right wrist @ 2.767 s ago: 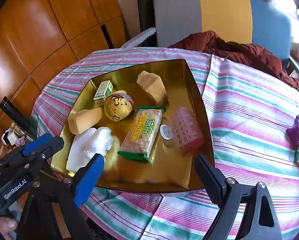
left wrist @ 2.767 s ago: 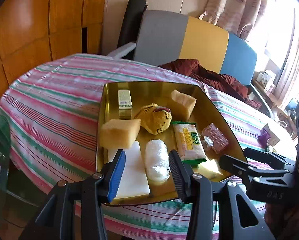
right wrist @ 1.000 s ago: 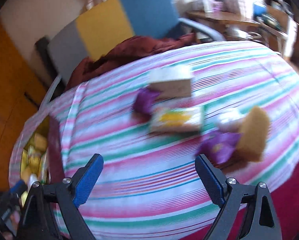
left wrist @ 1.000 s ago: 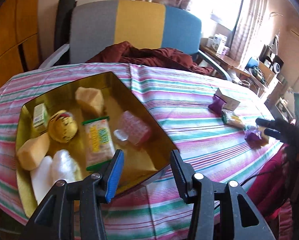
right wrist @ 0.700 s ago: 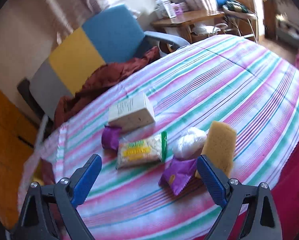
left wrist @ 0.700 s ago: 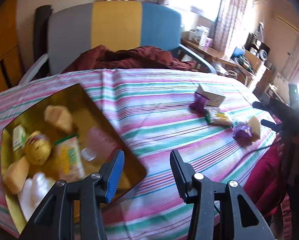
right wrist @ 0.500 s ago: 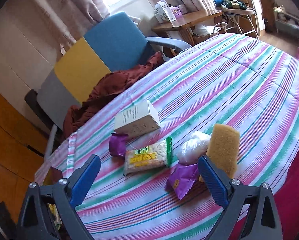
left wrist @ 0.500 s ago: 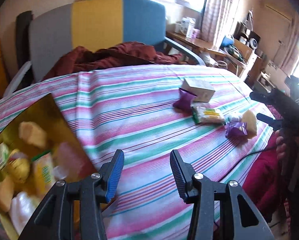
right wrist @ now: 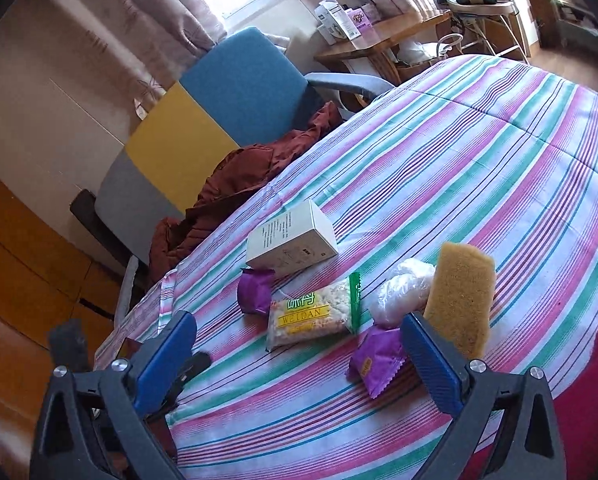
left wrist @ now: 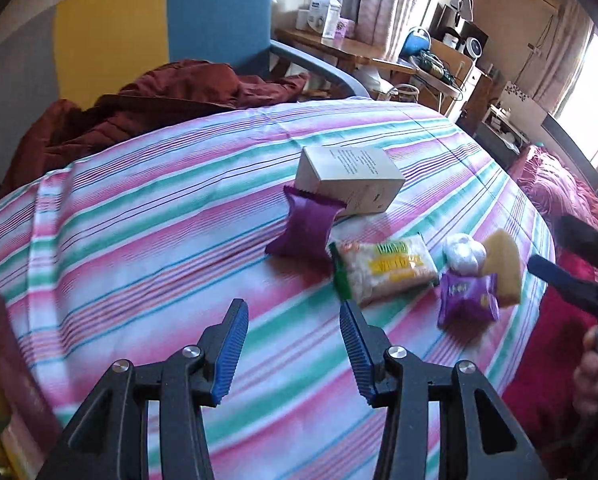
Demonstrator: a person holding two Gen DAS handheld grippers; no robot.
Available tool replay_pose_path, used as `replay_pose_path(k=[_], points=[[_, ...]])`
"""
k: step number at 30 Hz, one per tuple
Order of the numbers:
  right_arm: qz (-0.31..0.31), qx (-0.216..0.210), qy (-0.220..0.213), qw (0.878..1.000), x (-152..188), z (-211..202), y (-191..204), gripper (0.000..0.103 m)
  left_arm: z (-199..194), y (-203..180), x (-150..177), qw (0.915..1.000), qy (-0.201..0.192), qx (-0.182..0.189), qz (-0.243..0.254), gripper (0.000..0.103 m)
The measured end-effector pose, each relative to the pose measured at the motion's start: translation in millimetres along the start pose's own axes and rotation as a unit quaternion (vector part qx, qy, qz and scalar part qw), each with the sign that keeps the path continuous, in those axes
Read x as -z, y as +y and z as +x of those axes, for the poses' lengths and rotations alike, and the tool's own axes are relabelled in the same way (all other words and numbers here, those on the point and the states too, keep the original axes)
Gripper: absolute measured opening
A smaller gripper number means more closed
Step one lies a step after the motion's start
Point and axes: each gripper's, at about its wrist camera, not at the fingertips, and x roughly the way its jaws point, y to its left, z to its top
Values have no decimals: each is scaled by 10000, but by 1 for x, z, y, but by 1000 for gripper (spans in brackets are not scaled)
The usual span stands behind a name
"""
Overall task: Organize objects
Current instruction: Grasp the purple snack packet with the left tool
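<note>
Snack packet [right wrist: 314,315] is lying flat mid-counter [right wrist: 479,168], long axis running left-right, green end toward the sponge [right wrist: 459,296]. Right tool [right wrist: 299,344] is angling down over it, jaws opening, empty. Left tool [left wrist: 293,348] is hovering part-open, gripping nothing.

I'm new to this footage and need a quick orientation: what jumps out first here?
A loose cluster on the striped tablecloth: a white box, a yellow-green snack pack, two purple packets and an upright sponge. Behind the table, a grey, yellow and blue chair holds a dark red garment.
</note>
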Motion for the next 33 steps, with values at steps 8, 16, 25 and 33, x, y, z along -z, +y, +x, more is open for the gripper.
replay_pose_path(k=[8,16,25,33], points=[[17,-159,113,9998,0,2,-1,103,48,-11,-36,9992,241,104,303,48],[-12,-162,165,9997,0,4,-1,103,75,-9,-51,9993,279,119,214,42],[-172,-42,288,9994,1,8,4,103,38,4,-5,9992,125,223,-310,33],[-570,174,764,9953,3,22,17,103,-7,9,47,9976,-37,334,-606,33]])
